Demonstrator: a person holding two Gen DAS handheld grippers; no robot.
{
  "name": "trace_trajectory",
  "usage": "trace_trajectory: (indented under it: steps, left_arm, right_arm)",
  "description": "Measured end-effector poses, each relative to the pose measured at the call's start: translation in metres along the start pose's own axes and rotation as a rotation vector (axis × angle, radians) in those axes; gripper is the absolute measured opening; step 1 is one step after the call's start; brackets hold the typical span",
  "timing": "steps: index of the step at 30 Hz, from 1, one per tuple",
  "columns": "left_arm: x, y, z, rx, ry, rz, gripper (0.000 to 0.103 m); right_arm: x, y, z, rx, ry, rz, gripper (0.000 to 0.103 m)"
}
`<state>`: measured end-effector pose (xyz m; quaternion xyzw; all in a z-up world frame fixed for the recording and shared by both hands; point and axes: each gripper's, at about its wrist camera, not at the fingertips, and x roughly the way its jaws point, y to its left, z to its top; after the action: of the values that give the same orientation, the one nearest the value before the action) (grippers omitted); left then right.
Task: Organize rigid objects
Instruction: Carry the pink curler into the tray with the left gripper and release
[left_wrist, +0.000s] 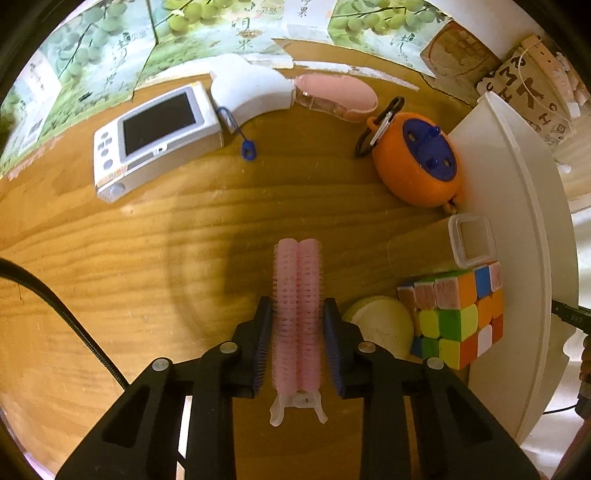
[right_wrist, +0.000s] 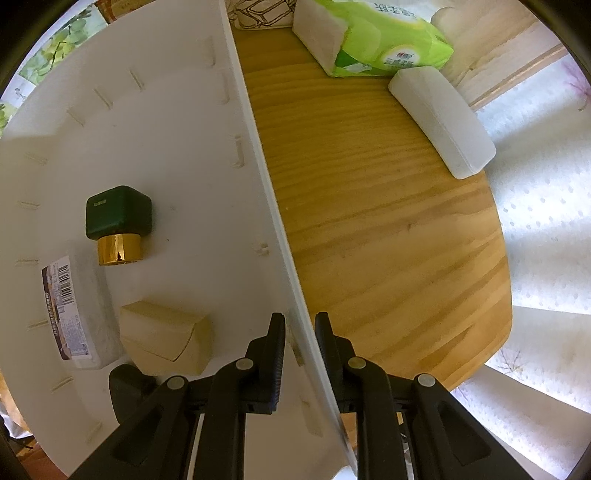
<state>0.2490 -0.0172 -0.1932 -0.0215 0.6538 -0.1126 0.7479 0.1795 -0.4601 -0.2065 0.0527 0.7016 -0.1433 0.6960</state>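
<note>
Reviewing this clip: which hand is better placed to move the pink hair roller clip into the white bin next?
Left. The left gripper is shut on the pink hair roller clip on the table. The right gripper is clamped on the white bin's wall, apparently steadying it.

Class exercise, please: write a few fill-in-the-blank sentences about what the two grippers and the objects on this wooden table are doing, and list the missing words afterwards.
1. The left gripper is shut on a pink ____ clip.
2. The right gripper grips the white bin's ____.
3. Inside the bin, the green bottle has a ____ cap.
4. The puzzle cube sits beside the ____ round case.

Missing words: hair-roller; rim; gold; yellow
</note>
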Motion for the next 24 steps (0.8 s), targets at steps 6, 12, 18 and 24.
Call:
trace_trajectory:
  steps: [6, 12, 18, 24]
  left_arm:
    - [-0.003, 0.002, -0.018, -0.054, 0.011, 0.012, 0.028]
    - [-0.009, 0.000, -0.039, -0.130, 0.019, 0.024, 0.028]
    - [-0.024, -0.017, -0.060, -0.176, 0.001, 0.026, 0.028]
    - [-0.043, -0.042, -0.073, -0.193, -0.020, 0.029, 0.028]
  right_arm:
    - [0.002, -0.001, -0.003, -0.038, -0.007, 0.023, 0.018]
    - [0.003, -0.002, -0.006, -0.086, -0.010, 0.050, 0.018]
    - [0.005, 0.002, -0.010, -0.159, -0.007, 0.076, 0.018]
    - [0.006, 0.005, -0.013, -0.238, -0.007, 0.102, 0.018]
